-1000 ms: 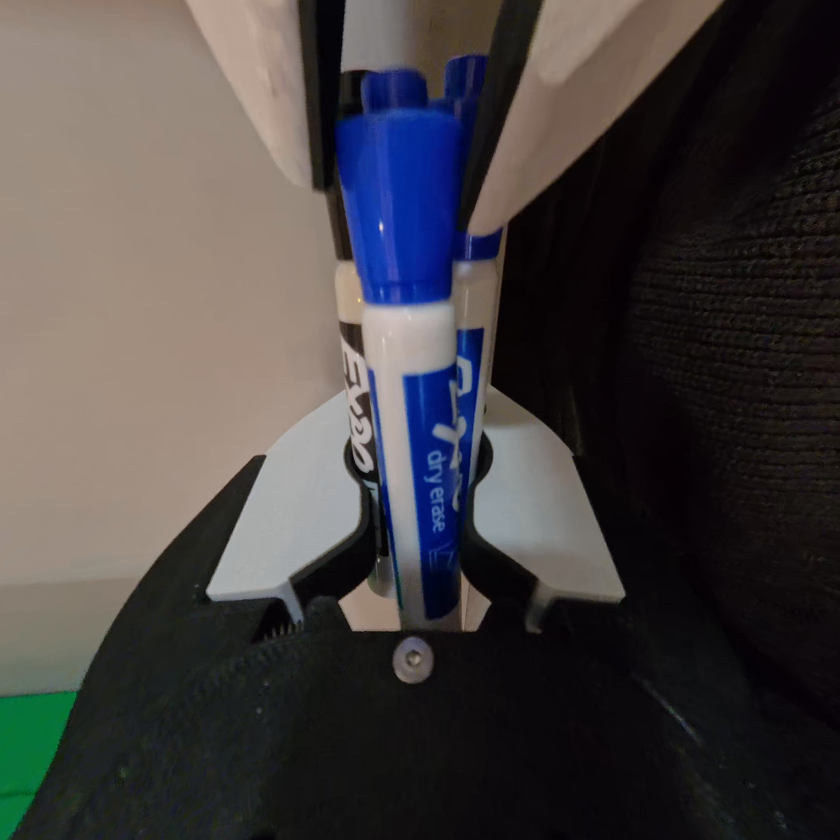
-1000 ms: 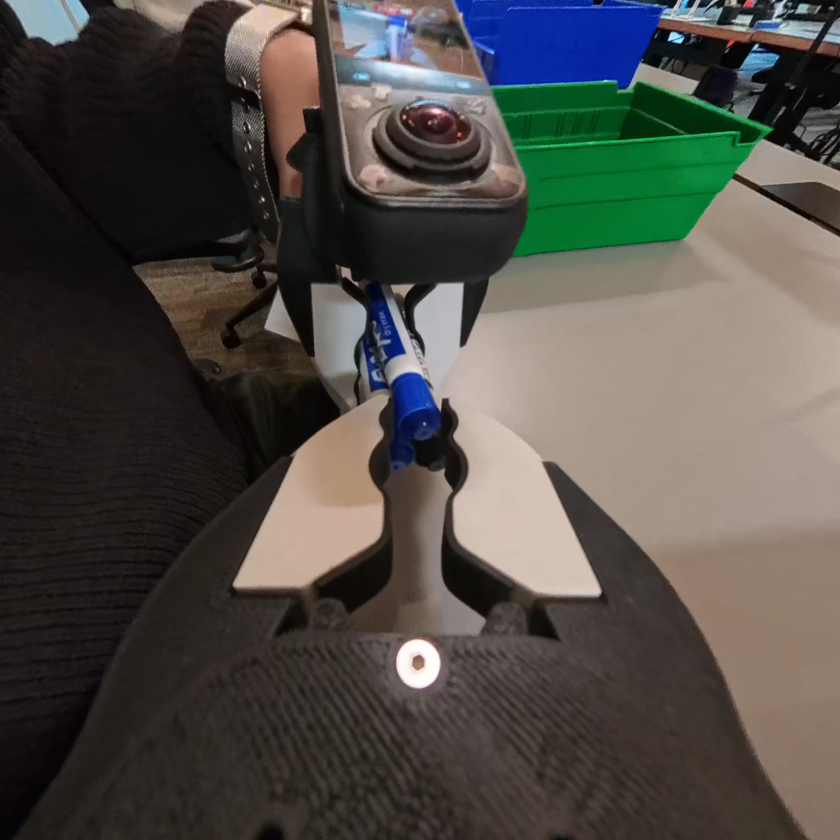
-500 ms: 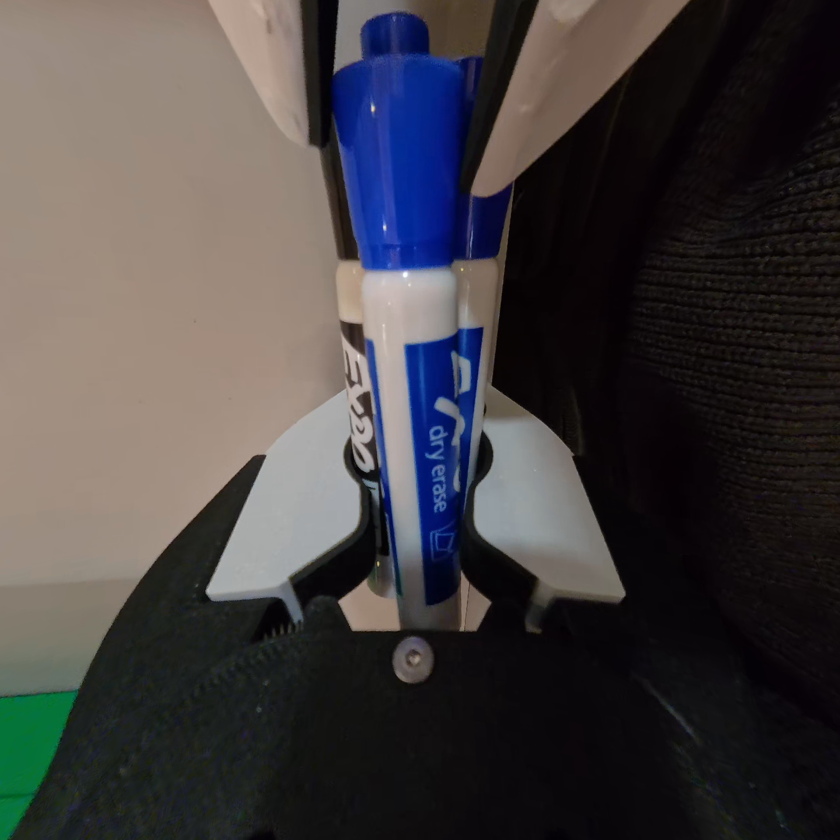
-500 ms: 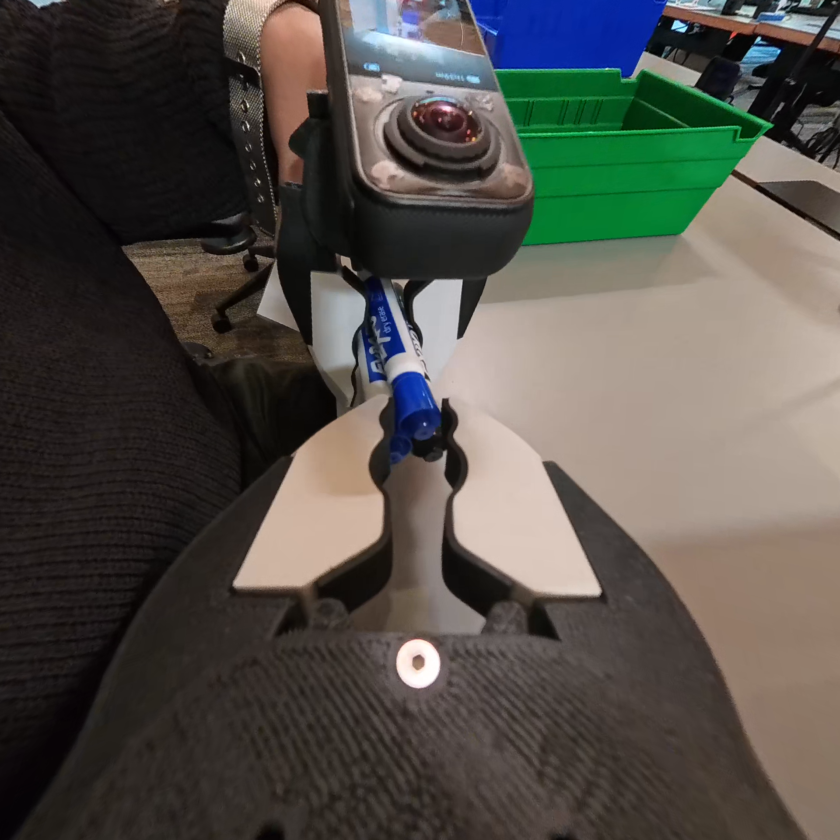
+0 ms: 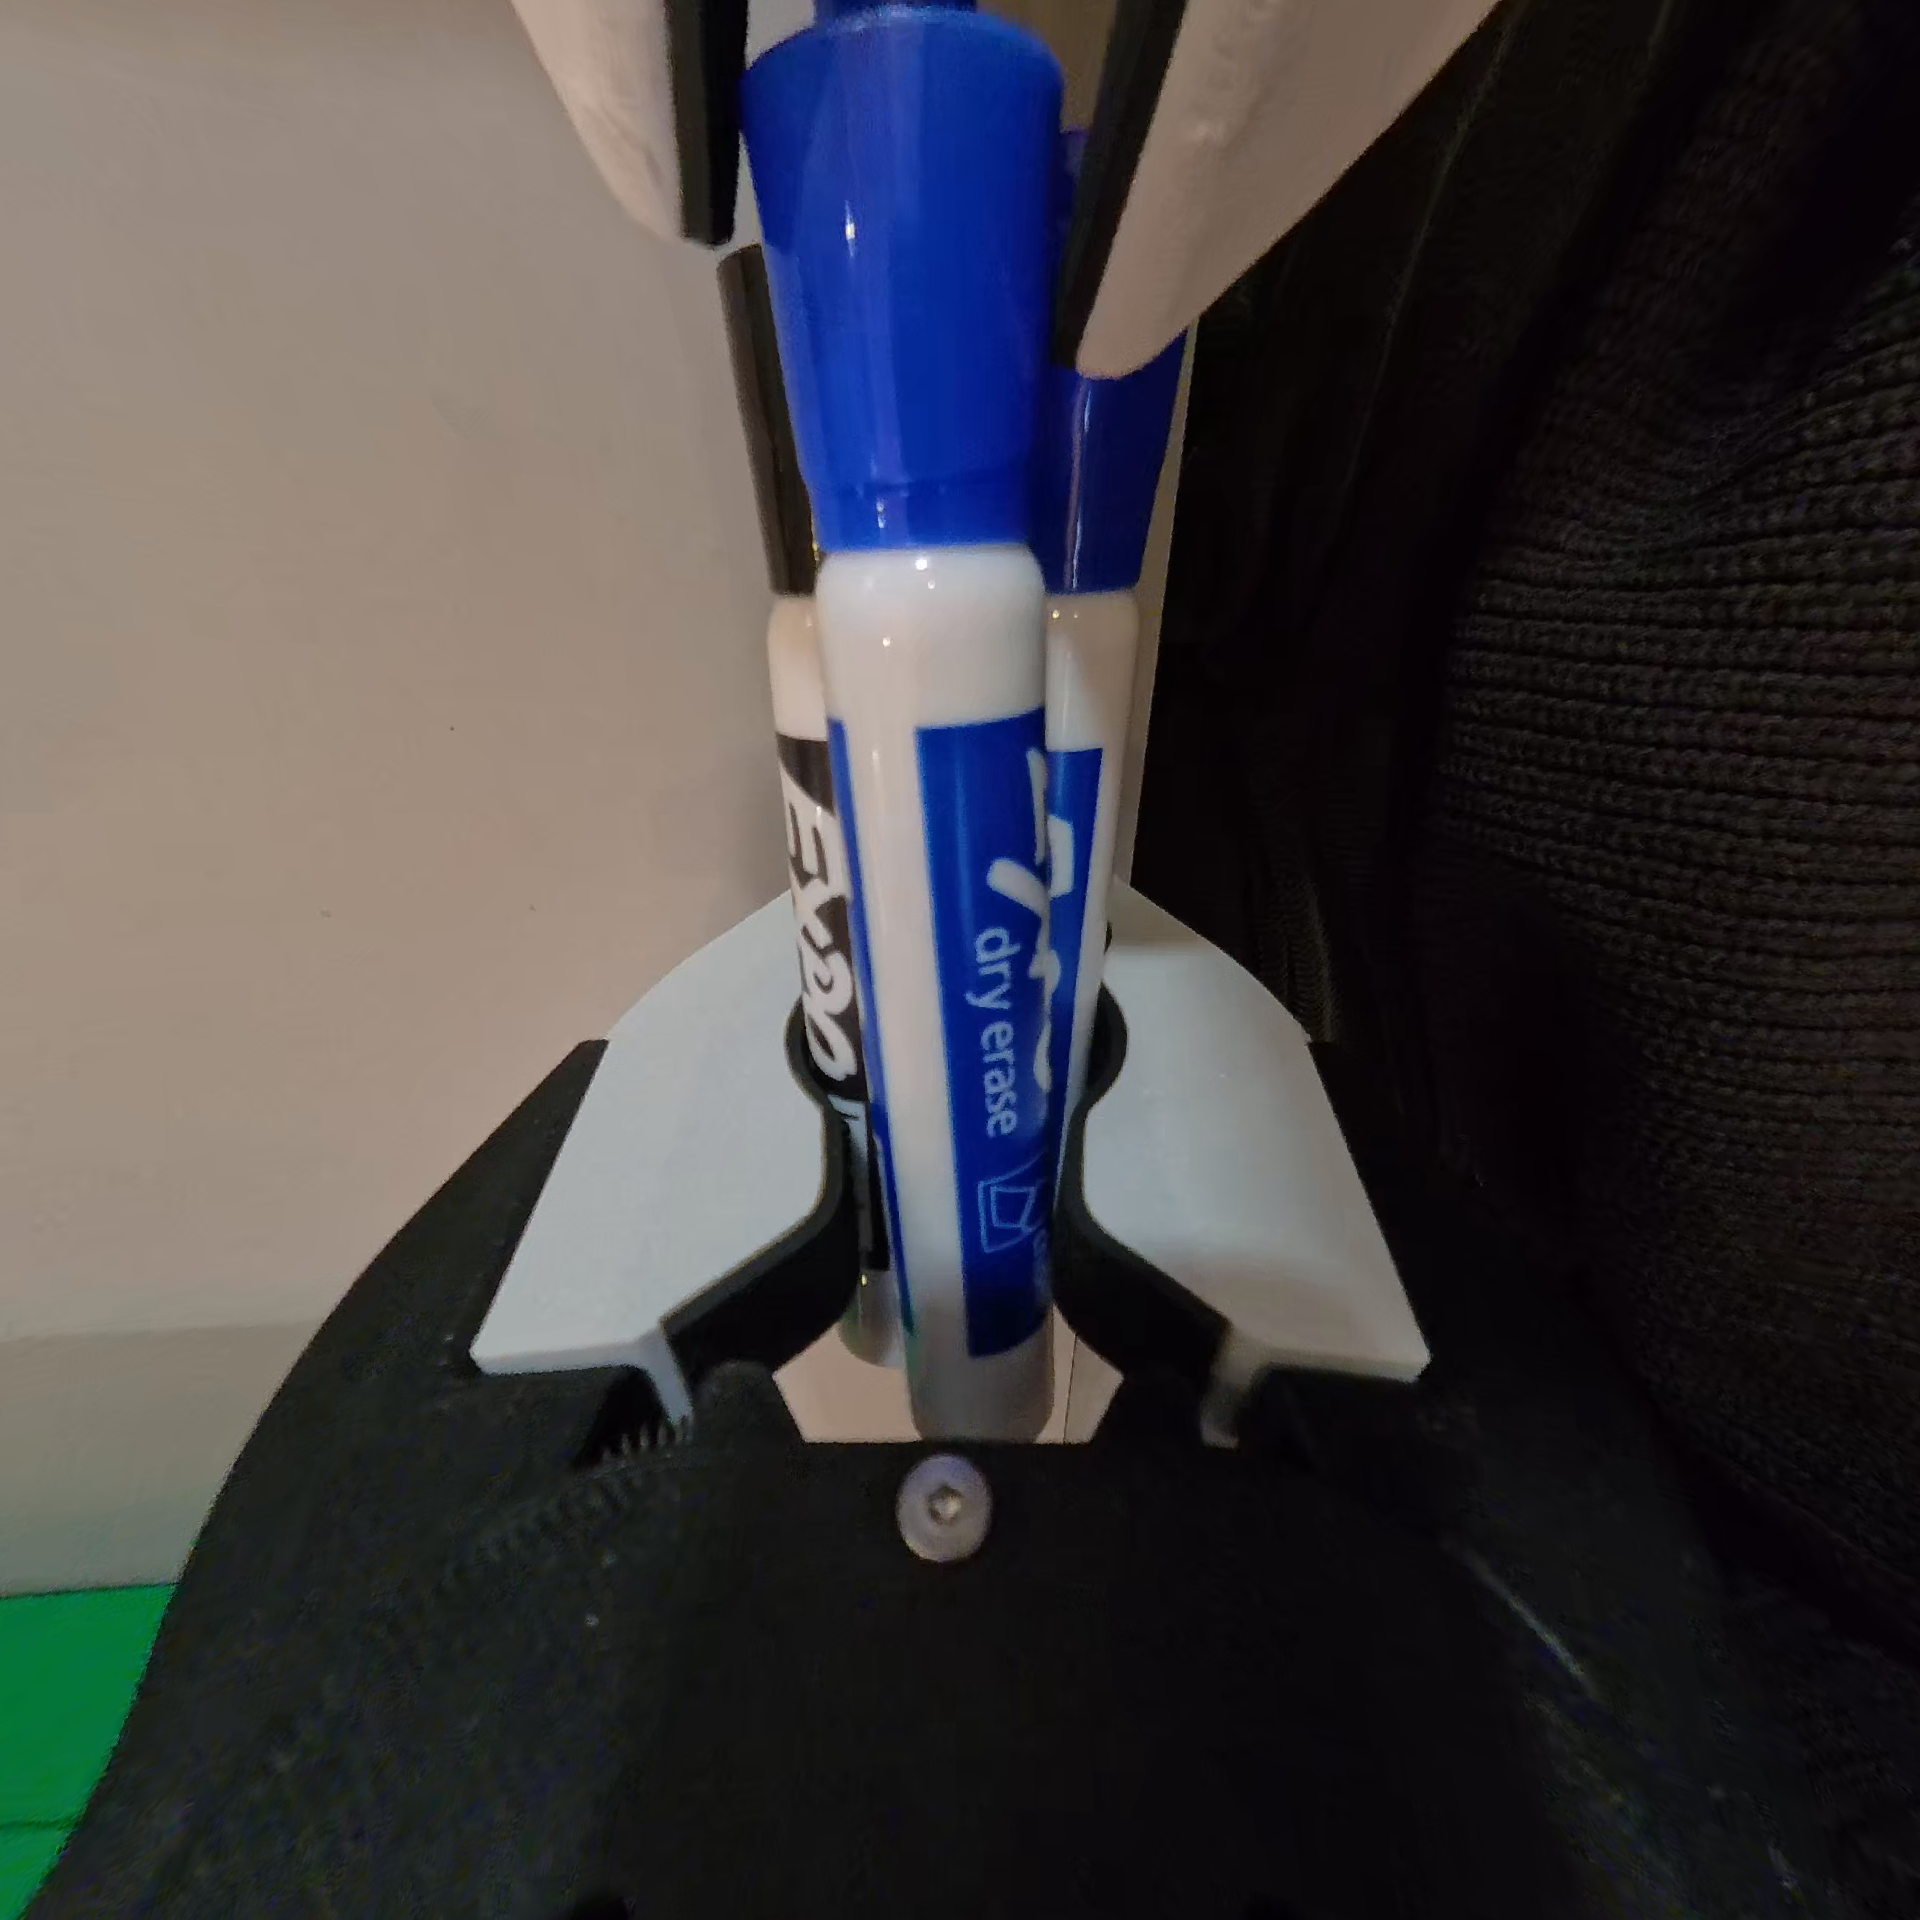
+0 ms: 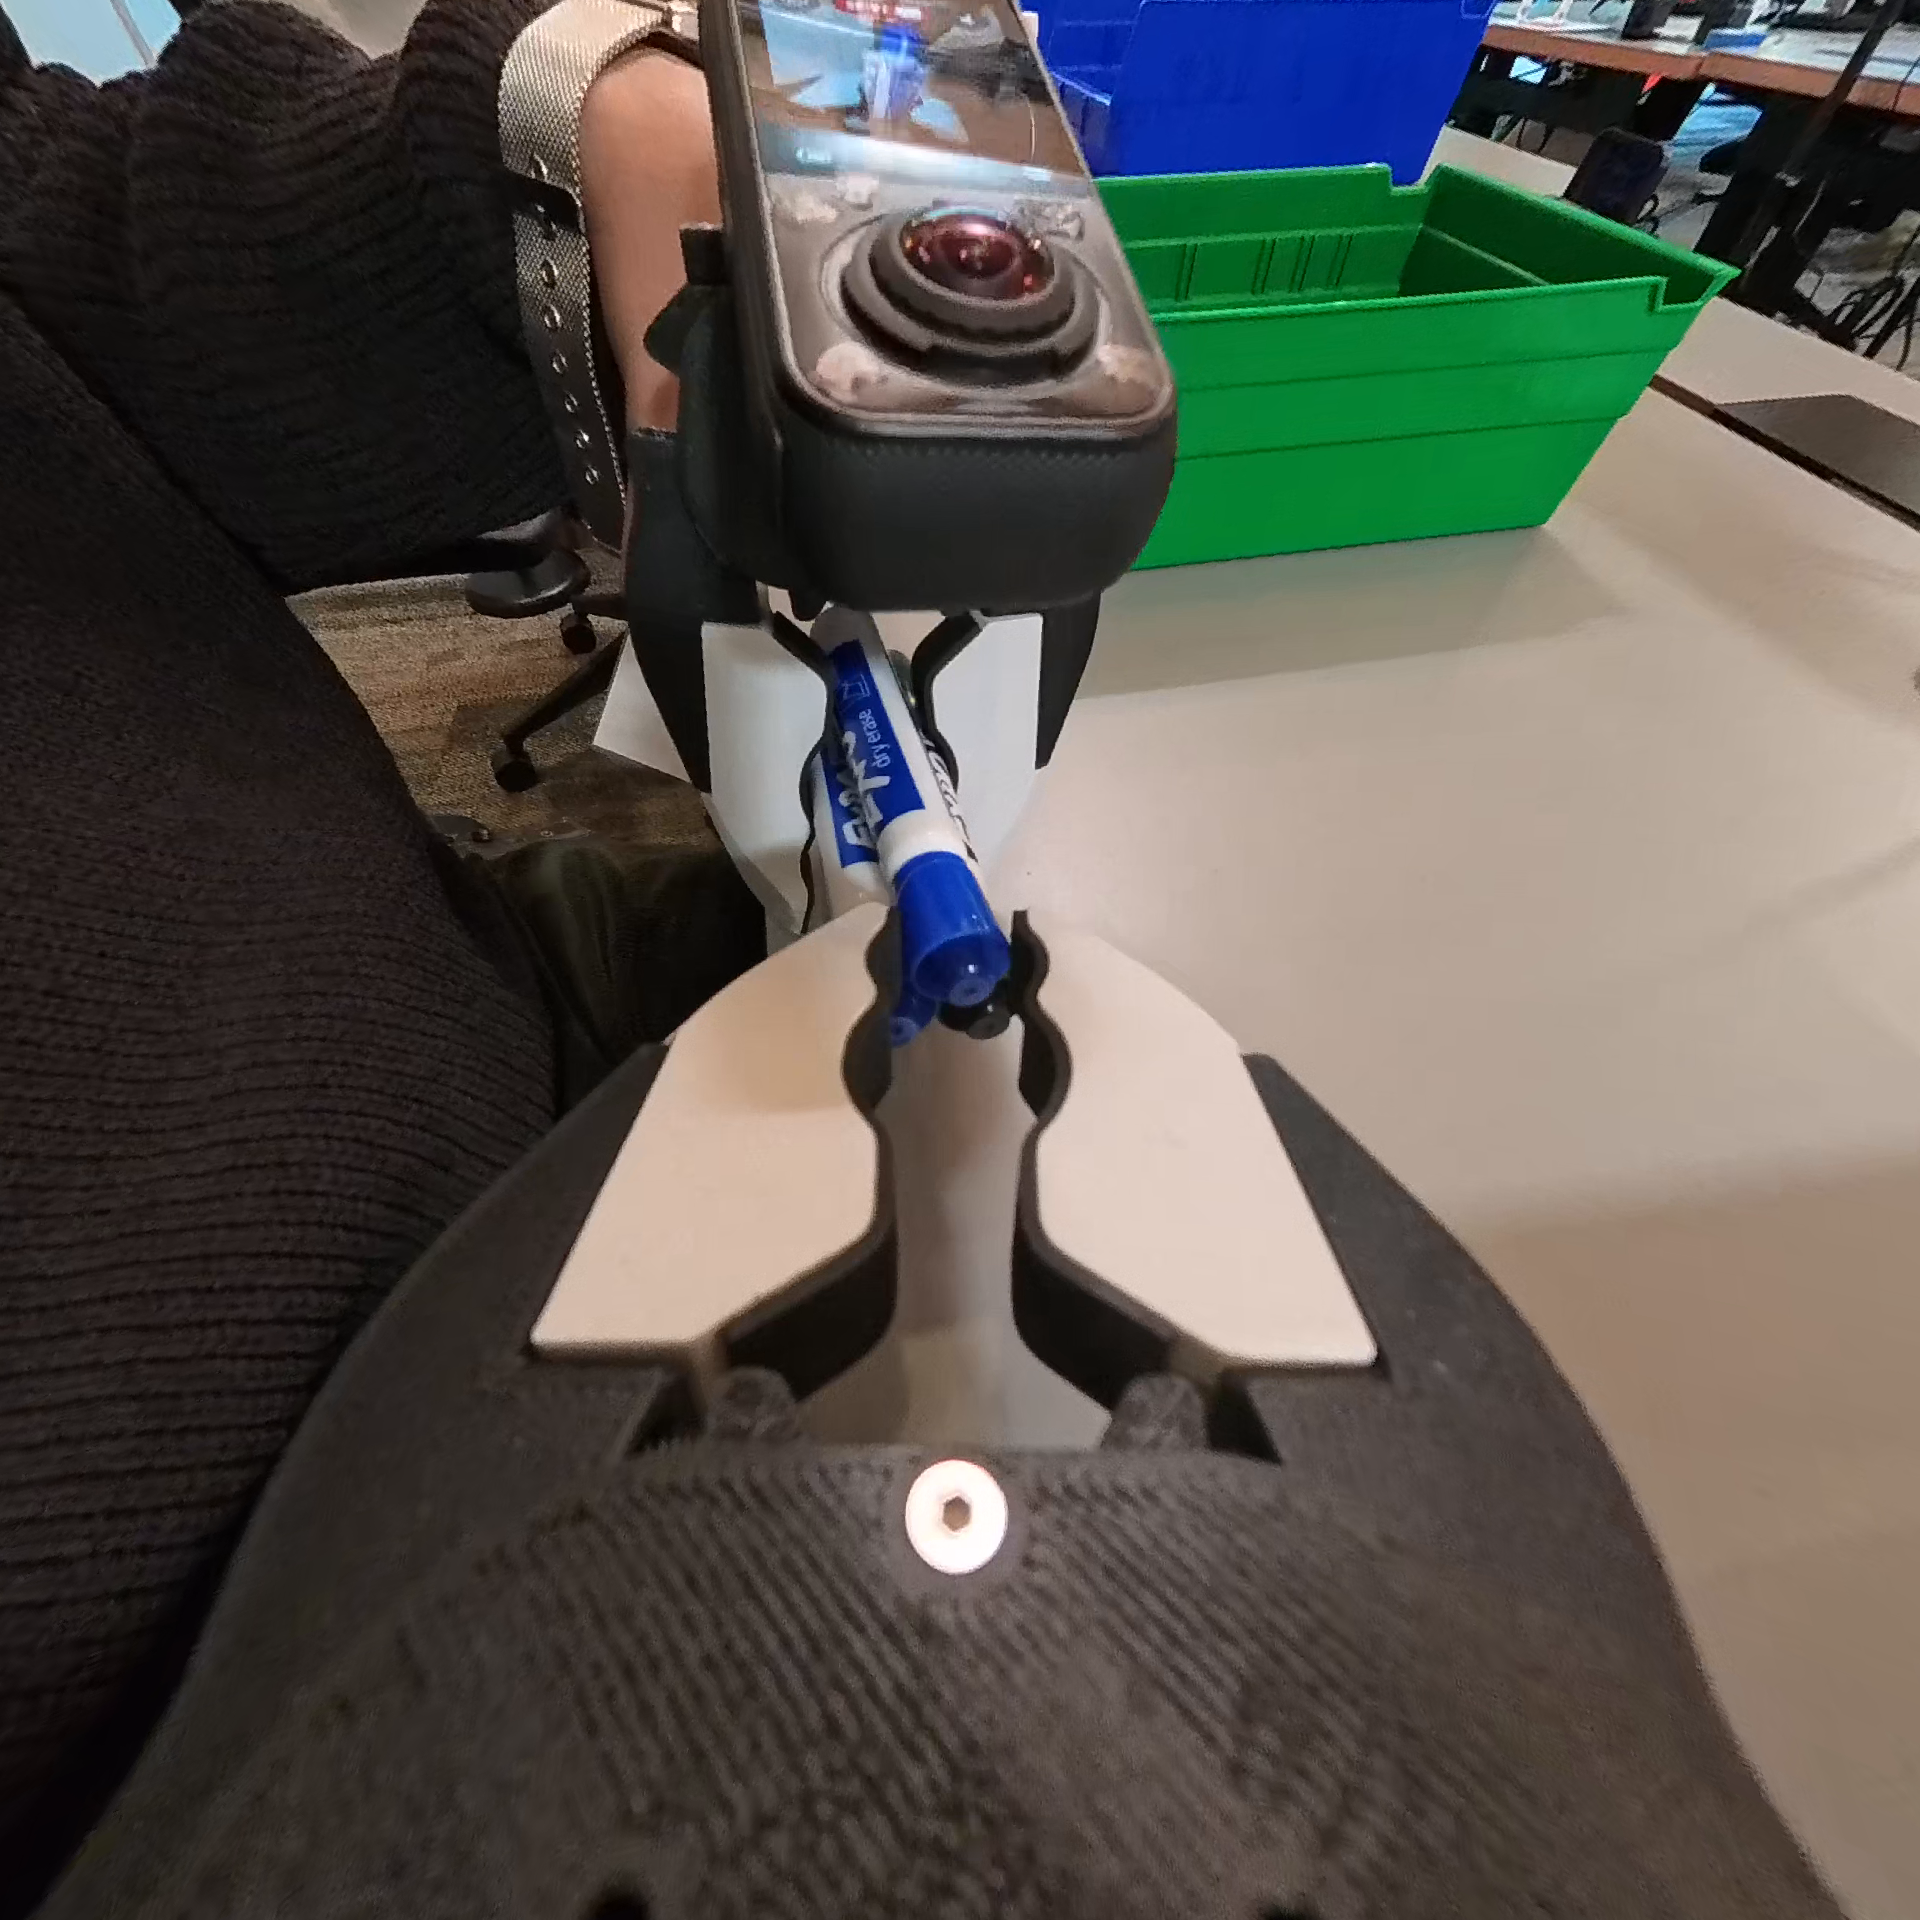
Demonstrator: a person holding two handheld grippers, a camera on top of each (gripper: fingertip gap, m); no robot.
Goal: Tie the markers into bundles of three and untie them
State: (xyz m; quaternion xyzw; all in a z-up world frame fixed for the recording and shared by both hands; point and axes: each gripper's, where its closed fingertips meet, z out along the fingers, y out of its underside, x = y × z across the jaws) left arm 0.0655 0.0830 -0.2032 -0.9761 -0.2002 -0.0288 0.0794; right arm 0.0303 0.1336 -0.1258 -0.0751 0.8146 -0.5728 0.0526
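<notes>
Three markers [image 5: 940,935] sit pinched in the left gripper [image 5: 951,935]; right gripper [image 6: 951,987] fingers spread around their caps.

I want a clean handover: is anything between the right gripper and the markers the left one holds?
Nothing visible does. The left gripper grips three markers by their barrels, and their capped ends lie directly between the open fingers of the right gripper.
</notes>
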